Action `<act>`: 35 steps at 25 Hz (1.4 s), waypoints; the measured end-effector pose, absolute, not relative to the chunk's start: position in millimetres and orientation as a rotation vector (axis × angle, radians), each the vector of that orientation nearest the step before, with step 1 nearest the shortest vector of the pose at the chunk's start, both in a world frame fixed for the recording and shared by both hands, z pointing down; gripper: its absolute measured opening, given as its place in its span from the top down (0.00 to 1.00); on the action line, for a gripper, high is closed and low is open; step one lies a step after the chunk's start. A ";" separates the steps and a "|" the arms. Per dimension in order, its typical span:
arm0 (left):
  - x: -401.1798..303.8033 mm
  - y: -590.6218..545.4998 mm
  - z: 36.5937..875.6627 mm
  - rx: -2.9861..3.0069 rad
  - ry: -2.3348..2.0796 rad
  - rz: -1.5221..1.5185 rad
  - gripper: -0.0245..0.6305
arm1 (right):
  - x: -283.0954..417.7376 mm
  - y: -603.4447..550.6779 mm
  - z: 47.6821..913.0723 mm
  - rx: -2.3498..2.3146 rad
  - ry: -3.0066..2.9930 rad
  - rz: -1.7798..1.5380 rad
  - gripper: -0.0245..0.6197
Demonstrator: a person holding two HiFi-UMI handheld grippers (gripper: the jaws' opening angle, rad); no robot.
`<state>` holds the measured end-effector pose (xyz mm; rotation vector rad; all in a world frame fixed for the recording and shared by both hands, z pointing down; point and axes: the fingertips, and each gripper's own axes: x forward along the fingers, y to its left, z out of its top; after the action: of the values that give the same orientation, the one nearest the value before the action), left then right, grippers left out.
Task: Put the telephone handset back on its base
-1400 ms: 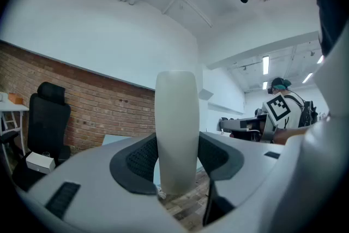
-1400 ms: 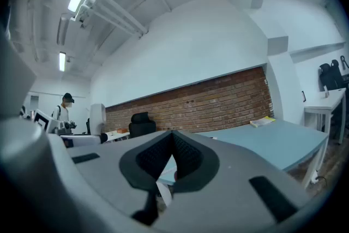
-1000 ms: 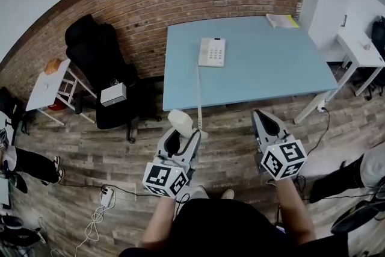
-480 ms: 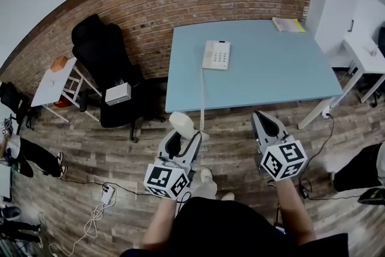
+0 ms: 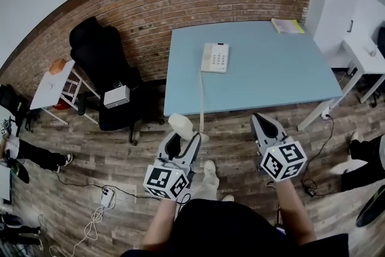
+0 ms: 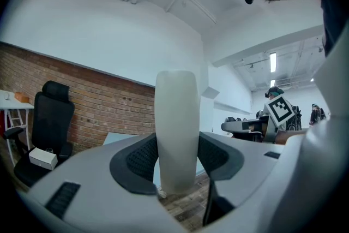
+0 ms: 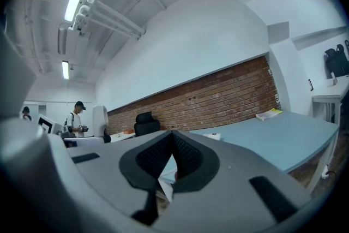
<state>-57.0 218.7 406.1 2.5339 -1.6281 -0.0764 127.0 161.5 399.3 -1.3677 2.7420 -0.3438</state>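
Note:
A white telephone base [image 5: 215,57] lies on the light blue table [image 5: 264,78], near its left side. Its cord [image 5: 200,99] runs off the near edge down to the white handset [image 5: 182,126], which my left gripper [image 5: 178,142] is shut on, in front of the table over the floor. In the left gripper view the handset [image 6: 176,128] stands upright between the dark pads [image 6: 143,156]. My right gripper [image 5: 265,127] is shut with nothing in it, also short of the table; its pads [image 7: 185,156] meet in the right gripper view.
A yellow book [image 5: 287,25] lies at the table's far right corner. A black office chair [image 5: 105,63] with a white box [image 5: 115,96] stands left of the table, against the brick wall. A small white side table [image 5: 51,84] is further left. Cables [image 5: 99,204] lie on the wood floor.
The view has shifted slightly, with the table a little further right than a second ago. Both grippers hold the same pose, the handset still in the left one. People at the edges have moved.

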 end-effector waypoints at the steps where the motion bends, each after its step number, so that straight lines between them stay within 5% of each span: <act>1: -57.4 216.7 406.1 2.535 -1.627 -0.076 0.62 | 126.7 159.6 399.3 -1.373 2.746 -0.335 0.95; 35: -85.1 58.7 416.0 2.494 -1.580 -0.047 0.62 | 92.0 1.8 418.2 -1.414 2.787 -0.426 0.95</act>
<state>-85.1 58.7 416.0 2.4938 -1.5802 -0.0474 92.0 1.8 418.2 -1.4142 2.7866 -0.4264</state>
